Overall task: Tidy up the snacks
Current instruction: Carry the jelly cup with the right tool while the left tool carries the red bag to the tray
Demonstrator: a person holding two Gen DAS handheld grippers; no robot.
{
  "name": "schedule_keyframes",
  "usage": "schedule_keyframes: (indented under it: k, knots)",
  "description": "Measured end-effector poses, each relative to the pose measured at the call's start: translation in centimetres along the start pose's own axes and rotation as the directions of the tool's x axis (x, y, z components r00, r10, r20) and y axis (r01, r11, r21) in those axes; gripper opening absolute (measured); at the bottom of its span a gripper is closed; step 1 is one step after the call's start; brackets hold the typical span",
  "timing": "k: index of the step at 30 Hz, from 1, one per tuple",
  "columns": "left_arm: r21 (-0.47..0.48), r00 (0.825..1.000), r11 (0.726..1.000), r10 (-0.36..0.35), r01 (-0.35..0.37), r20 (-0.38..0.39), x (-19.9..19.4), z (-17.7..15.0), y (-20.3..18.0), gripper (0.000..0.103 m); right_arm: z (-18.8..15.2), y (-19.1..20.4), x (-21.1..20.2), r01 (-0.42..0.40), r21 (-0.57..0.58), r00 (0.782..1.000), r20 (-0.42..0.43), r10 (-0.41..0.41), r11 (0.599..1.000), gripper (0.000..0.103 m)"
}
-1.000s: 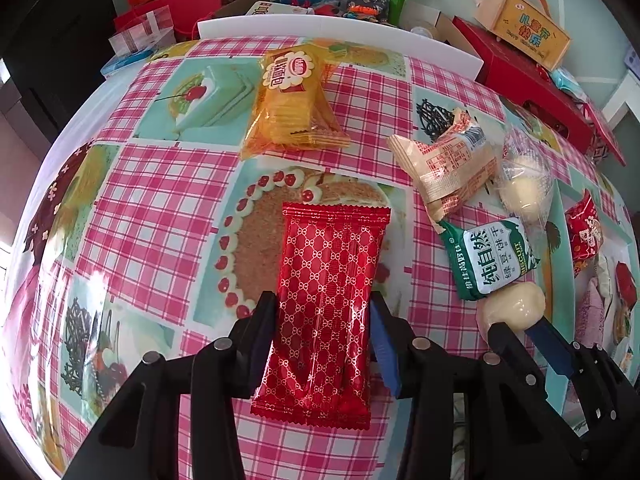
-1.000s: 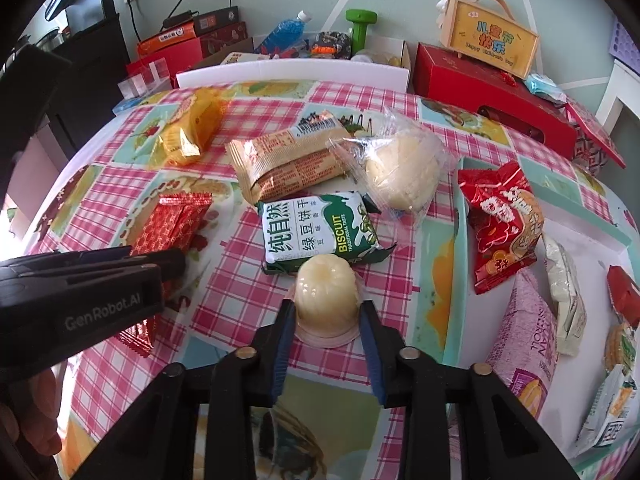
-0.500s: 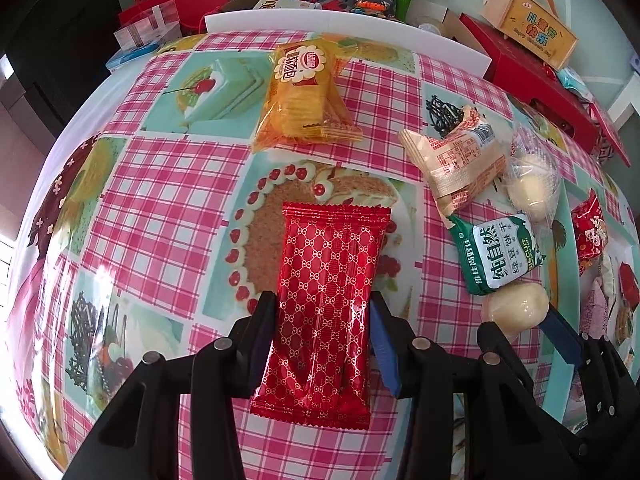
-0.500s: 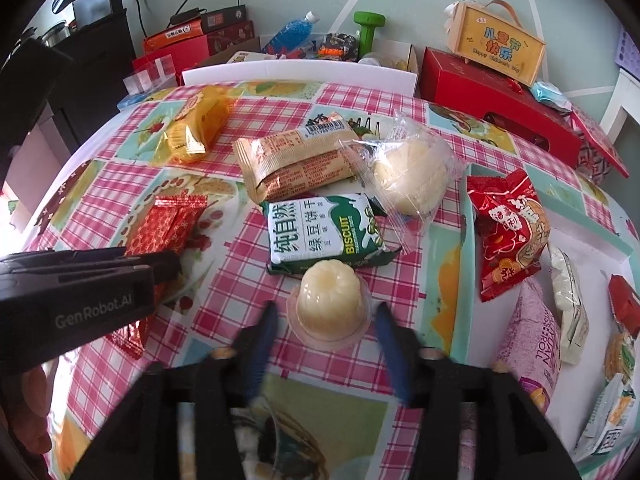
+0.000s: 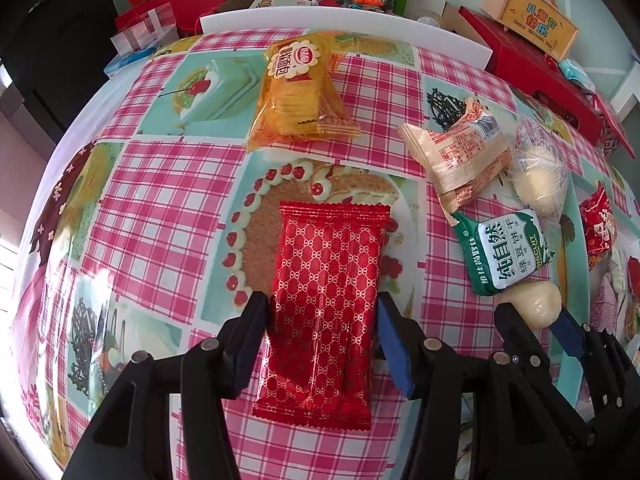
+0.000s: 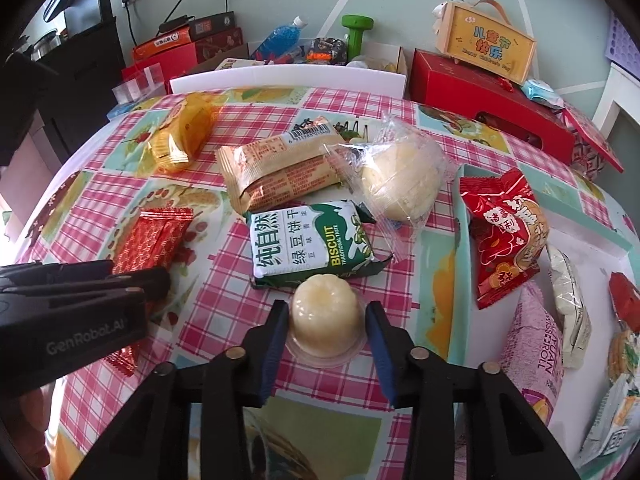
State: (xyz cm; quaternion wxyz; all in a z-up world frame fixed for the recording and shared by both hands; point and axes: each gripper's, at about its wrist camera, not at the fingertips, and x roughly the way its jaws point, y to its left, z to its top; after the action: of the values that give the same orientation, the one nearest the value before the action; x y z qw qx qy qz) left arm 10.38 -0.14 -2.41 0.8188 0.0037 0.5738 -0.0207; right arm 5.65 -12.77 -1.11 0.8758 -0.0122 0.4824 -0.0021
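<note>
A red foil snack pack (image 5: 326,292) lies on the checked tablecloth (image 5: 160,200) between the fingers of my left gripper (image 5: 320,312), which touch its sides; the jaws stand closed on it. It also shows in the right wrist view (image 6: 150,238). My right gripper (image 6: 326,320) straddles a pale jelly cup (image 6: 326,322) with its fingers a little off the cup's sides, open. The jelly cup also shows in the left wrist view (image 5: 536,304).
A green biscuit pack (image 6: 310,246), a tan wrapped pack (image 6: 280,172), a clear-bagged bun (image 6: 400,178) and a yellow cracker pack (image 5: 298,88) lie on the table. A white tray (image 6: 592,280) at right holds several snacks. Red boxes (image 6: 488,100) stand behind.
My right gripper opened around the jelly cup, then narrowed a little, and the cup rests on the table. My left gripper stays on the red pack and has lifted slightly.
</note>
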Motion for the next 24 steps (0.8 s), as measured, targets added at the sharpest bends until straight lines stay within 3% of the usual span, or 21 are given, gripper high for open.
schedule_keyframes:
  k: [6, 9, 11, 24]
  knots:
    - [0.008, 1.0, 1.0, 0.008, -0.008, 0.002, 0.3, 0.2, -0.3, 0.06, 0.0, 0.0, -0.1, 0.004, -0.001, 1.0, -0.006, -0.004, 1.0, 0.04]
    - [-0.024, 1.0, 1.0, 0.005, -0.005, 0.014, 0.1, 0.3, 0.3, 0.049, 0.0, 0.1, -0.1, 0.006, -0.002, 1.0, -0.006, -0.006, 1.0, 0.04]
    - [-0.053, 1.0, 0.998, -0.016, 0.016, 0.016, 0.0, 0.4, 0.8, 0.047, -0.1, 0.1, -0.2, 0.006, -0.001, 1.0, -0.006, -0.006, 1.0, 0.04]
    - [-0.122, 0.997, 0.99, -0.063, 0.067, 0.035, -0.6, 0.6, 2.4, 0.046, 0.3, -0.3, -1.2, -0.007, 0.011, 1.0, 0.016, 0.007, 1.0, 0.04]
